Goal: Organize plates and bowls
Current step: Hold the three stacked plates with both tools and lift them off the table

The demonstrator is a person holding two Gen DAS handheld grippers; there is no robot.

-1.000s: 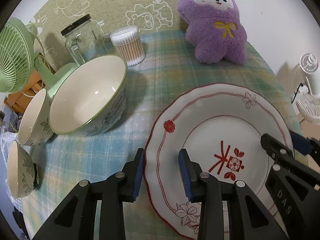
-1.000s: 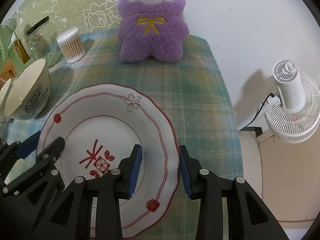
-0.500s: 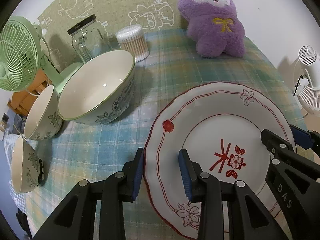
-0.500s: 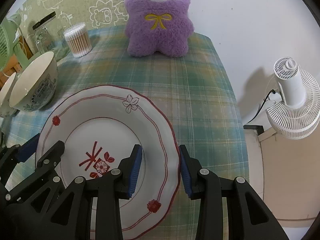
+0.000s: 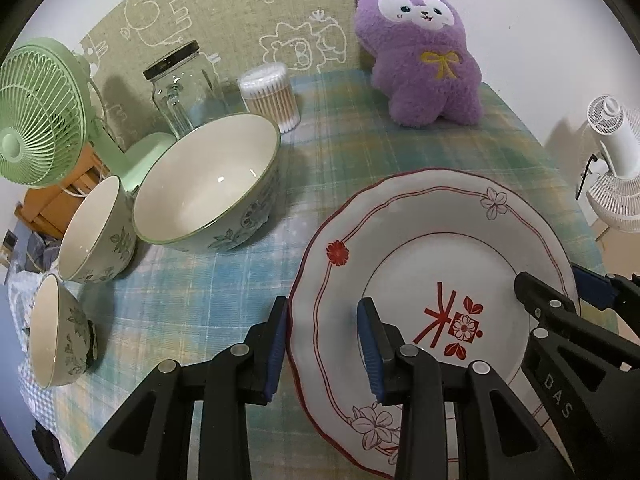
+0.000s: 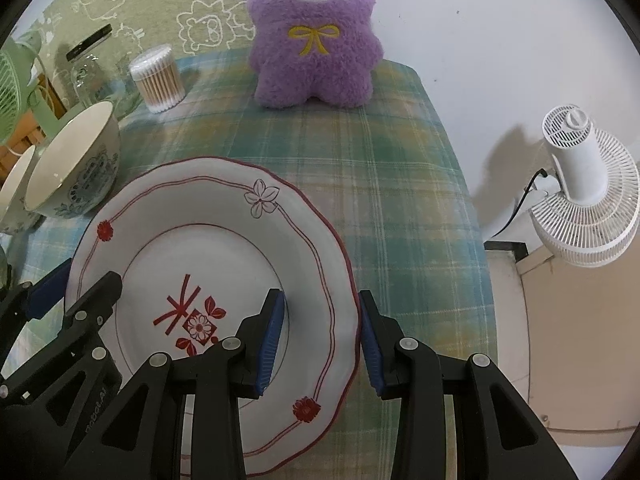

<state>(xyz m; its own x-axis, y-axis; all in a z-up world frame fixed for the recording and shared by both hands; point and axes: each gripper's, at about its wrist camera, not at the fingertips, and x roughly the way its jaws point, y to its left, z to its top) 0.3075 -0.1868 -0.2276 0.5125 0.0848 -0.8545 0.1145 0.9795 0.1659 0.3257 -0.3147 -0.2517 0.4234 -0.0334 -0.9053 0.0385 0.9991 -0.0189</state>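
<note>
At the far left, a green fan (image 5: pixel 38 120) stands at the table's edge, with a glass jar (image 5: pixel 182 88) and a tub of cotton swabs (image 5: pixel 270 96) behind the bowls. Three bowls sit in a row on the checked tablecloth (image 5: pixel 340 136): the small bowl (image 5: pixel 60 340) nearest the camera, the middle bowl (image 5: pixel 98 232) beyond it, and the large bowl (image 5: pixel 208 184) beside that, its rim close against the middle one; whether they touch is hard to say through the lens curve.

Right of the bowls, the plate (image 5: pixel 420 240), white with red lines and flowers, is held between both tools, tilted a little and seemingly lifted off the cloth. The left gripper (image 5: pixel 322 344) is clamped on the plate's left rim, one blue pad under the edge and the other on the upper face. The right gripper (image 6: pixel 320 336) is clamped likewise on the plate's right rim, one pad on the face and one outside the edge.

Behind the plate, a purple plush toy (image 6: pixel 314 36) sits upright near the wall. Off the table to the right, a white fan (image 6: pixel 584 188) stands lower down, its cord trailing.
</note>
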